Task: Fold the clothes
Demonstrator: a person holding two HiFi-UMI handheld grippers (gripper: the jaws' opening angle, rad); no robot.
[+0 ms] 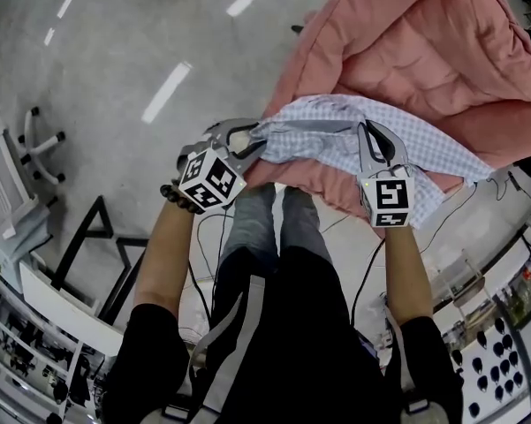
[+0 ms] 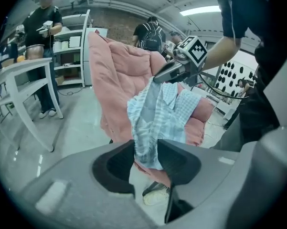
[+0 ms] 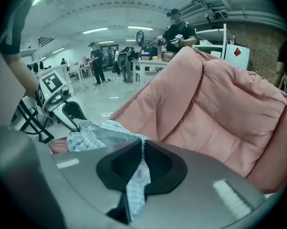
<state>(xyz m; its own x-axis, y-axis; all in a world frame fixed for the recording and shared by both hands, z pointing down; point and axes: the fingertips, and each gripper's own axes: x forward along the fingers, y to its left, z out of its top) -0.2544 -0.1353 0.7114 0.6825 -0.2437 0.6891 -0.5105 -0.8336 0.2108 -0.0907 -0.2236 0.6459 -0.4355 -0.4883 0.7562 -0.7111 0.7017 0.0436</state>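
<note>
A glossy grey workshop floor [image 1: 115,69] runs under a rumpled pink quilted duvet [image 1: 424,51], with a white table [image 2: 24,73] standing off to one side. The light blue-and-white checked cotton garment [image 1: 322,117] hangs stretched between both grippers, above the duvet's near edge. The left gripper [image 2: 145,152] has its fingers clamped on a thick bunched handful of the garment. The right gripper [image 3: 142,150] has its fingers pressed together on a thin edge. The bunched left hold looks liable to slip or trap extra layers, which would skew the fold, and the lumpy duvet gives no flat place to lay it. No brand or wording is readable; the gripper cubes carry only black-and-white square markers.
</note>
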